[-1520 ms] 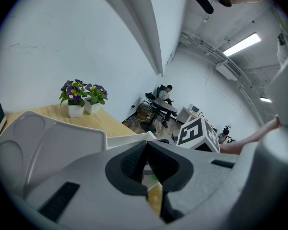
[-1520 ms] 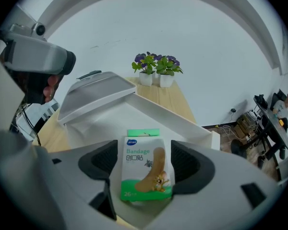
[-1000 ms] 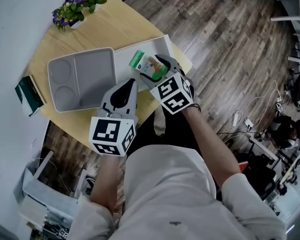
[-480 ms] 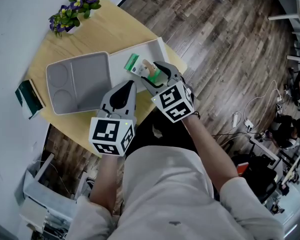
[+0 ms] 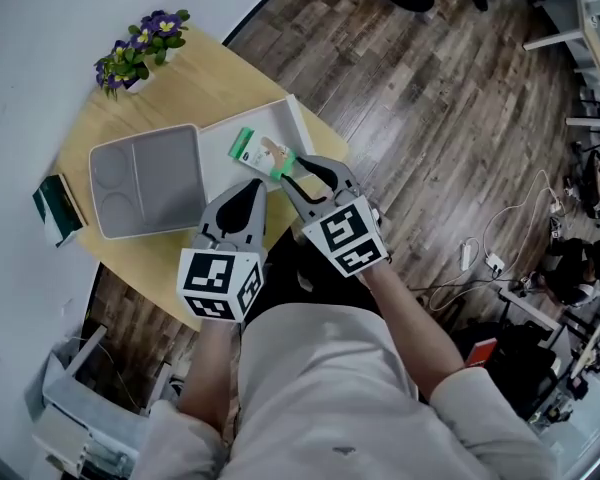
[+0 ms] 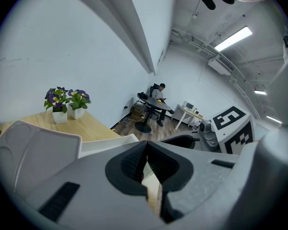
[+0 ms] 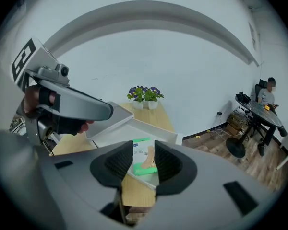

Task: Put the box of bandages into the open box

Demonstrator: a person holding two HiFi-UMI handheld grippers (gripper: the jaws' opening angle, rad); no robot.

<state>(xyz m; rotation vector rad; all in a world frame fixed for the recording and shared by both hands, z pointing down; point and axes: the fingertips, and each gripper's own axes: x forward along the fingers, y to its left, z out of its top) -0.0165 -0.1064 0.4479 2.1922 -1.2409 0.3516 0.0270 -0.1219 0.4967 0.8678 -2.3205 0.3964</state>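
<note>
Nearest us, at lower centre of the head view, our left gripper hovers with its jaws pressed together on nothing, idle and out of the way, we judge. Just right of it, our right gripper has just been narrowing its jaws; they stand half apart, pinching nothing. The green-and-white cardboard box of bandages lies just beyond their tips, flat inside the open white rectangular box, so the placing looks done. A grey moulded tray sits further left.

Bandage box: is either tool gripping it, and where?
Nothing is held. The bandage box lies in the open box, beyond the right tool, whose empty jaws have just been closing.
</note>
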